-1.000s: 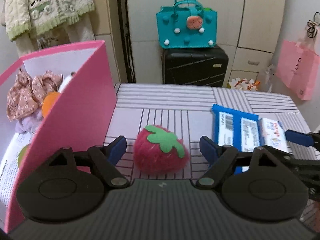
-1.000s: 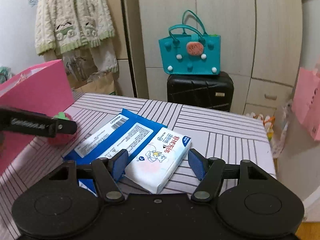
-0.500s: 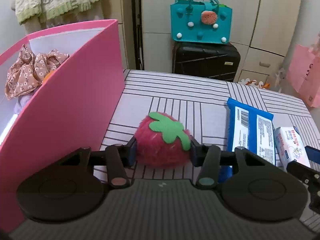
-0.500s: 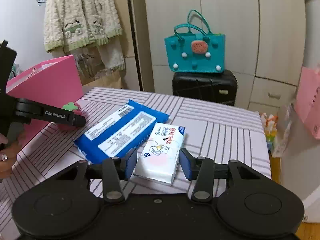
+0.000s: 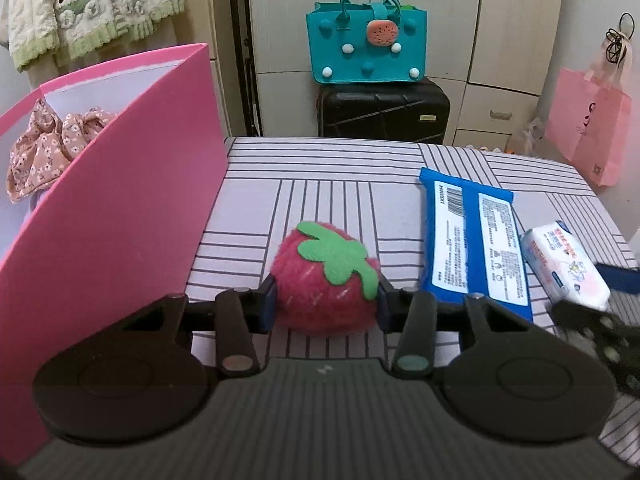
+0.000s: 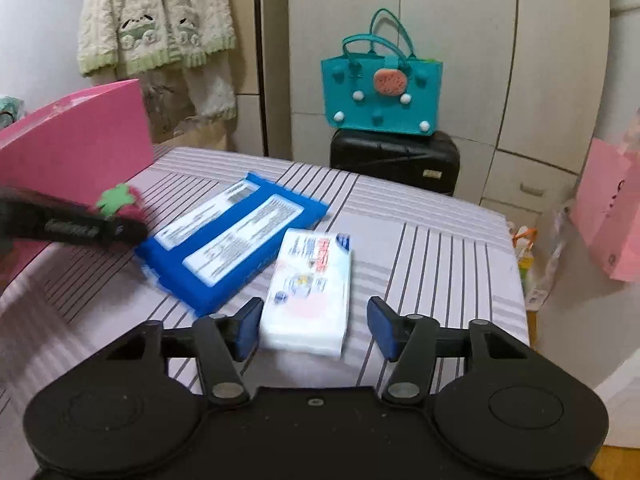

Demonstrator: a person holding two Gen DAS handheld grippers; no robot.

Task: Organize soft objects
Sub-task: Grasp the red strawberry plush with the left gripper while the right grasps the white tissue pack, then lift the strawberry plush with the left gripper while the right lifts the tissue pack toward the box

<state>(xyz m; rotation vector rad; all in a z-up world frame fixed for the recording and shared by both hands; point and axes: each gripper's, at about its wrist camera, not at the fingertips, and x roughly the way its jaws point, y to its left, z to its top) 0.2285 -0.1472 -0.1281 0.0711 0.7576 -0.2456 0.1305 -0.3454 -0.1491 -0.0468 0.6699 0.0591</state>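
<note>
On the striped tabletop (image 5: 320,168), beside the pink box (image 5: 120,216), the left tool (image 5: 326,302) is gripping the plush strawberry (image 5: 320,292), both blue pads pressing into its fuzzy sides. Well to its right, the right tool (image 6: 314,326) is opening around the white tissue pack (image 6: 310,296); its left pad is sitting just beside the pack, its right pad standing apart. A blue wipes pack (image 6: 232,236) is lying flat between strawberry and tissue pack. Floral fabric (image 5: 44,148) is resting inside the pink box.
</note>
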